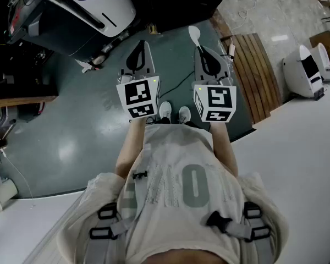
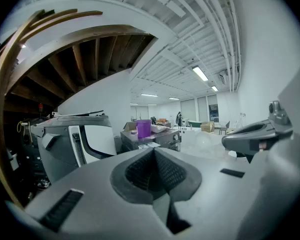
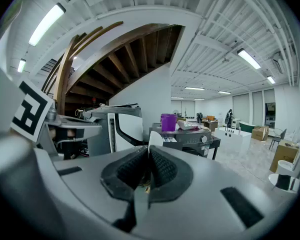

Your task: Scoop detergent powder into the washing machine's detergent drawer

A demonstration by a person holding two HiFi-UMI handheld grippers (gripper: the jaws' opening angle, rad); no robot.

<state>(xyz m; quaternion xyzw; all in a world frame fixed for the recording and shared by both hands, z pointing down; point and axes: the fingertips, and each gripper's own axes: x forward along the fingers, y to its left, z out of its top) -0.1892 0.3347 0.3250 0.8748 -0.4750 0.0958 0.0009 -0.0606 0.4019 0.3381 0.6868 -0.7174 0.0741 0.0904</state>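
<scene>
In the head view I hold both grippers out in front, above a dark green floor. My right gripper (image 1: 200, 49) is shut on a white plastic scoop (image 1: 194, 34), whose bowl sticks out past the fingertips. In the right gripper view the scoop (image 3: 153, 139) shows as a thin white edge between the closed pads. My left gripper (image 1: 138, 49) is shut with nothing in it. Ahead stands a dark grey washing machine (image 3: 190, 140) with a purple cup (image 3: 168, 122) on top. The left gripper view shows the same purple cup (image 2: 143, 128). No detergent drawer can be made out.
A big grey-and-white machine (image 1: 93, 4) stands ahead on the left. A wooden slatted platform (image 1: 258, 76) lies to the right, with white devices (image 1: 305, 70) beyond it. A white counter (image 1: 302, 158) runs along my right side. Wooden stair beams (image 3: 115, 59) arch overhead.
</scene>
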